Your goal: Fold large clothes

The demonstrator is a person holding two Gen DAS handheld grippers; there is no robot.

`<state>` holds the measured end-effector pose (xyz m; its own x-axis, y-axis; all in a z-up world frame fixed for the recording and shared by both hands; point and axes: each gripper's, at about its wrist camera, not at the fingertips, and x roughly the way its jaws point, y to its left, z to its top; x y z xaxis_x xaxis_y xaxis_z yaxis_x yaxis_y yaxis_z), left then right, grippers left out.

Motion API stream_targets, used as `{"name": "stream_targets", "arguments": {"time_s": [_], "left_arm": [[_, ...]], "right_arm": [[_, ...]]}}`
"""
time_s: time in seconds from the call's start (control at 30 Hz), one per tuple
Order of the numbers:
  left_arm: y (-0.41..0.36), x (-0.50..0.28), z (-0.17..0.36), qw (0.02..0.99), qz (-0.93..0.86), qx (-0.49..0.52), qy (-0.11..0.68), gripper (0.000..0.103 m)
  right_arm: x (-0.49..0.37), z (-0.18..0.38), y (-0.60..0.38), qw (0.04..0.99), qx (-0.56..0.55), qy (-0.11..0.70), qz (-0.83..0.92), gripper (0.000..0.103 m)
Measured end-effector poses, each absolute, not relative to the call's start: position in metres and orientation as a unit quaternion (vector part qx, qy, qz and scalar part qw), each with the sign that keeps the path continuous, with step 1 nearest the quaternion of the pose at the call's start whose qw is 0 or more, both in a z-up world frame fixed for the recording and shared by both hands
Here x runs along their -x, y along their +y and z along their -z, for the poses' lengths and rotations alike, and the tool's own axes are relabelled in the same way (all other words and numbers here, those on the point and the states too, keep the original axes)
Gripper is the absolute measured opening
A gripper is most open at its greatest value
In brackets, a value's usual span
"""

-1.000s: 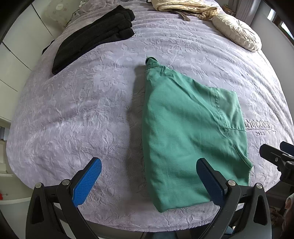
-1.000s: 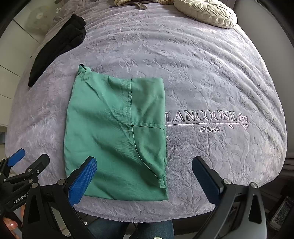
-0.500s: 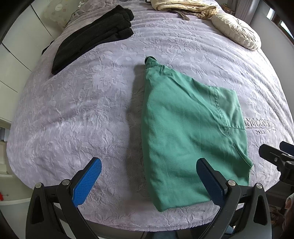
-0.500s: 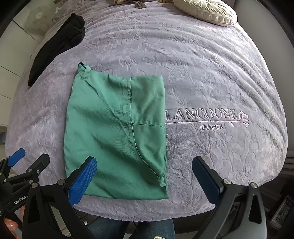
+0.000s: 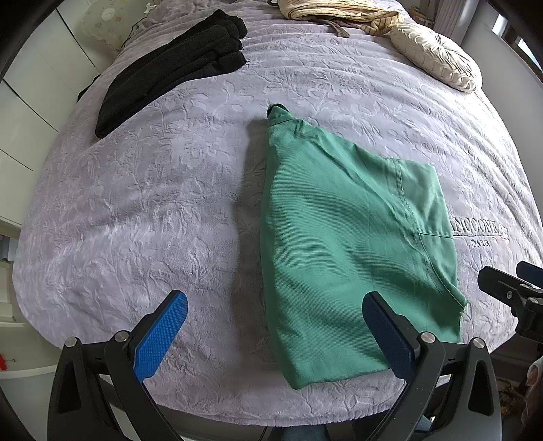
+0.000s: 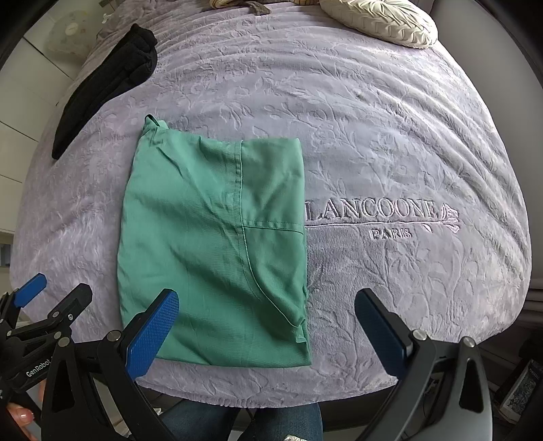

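Note:
A green garment [image 5: 342,244] lies folded into a long rectangle on the lilac bedspread [image 5: 152,203], near the bed's front edge; it also shows in the right wrist view [image 6: 210,244]. My left gripper [image 5: 275,325] is open and empty, held above the garment's near left corner. My right gripper [image 6: 268,322] is open and empty, above the garment's near right corner. Neither touches the cloth.
A folded black garment [image 5: 169,71] lies at the far left of the bed. A cream round cushion [image 5: 437,57] and a beige striped cloth [image 5: 332,10] lie at the far end. The bedspread [image 6: 407,152] carries embroidered lettering [image 6: 373,213]. White cabinets [image 5: 30,101] stand left.
Both grippers have shifted only slightly; the garment has not moved and both grippers stay open.

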<state>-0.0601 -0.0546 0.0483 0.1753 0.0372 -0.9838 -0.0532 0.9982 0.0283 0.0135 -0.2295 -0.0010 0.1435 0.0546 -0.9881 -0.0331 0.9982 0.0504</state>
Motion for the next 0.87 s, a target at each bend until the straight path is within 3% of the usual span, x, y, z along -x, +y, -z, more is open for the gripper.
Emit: {"name": "stream_targets", "arguments": {"time_s": [0.87], "left_arm": [[-0.0552, 0.0628, -0.0526, 0.775, -0.024, -0.002, 0.632, 0.103]], "right_arm": [[-0.011, 0.0029, -0.2298, 0.753, -0.008, 0.658, -0.031, 0.103]]}}
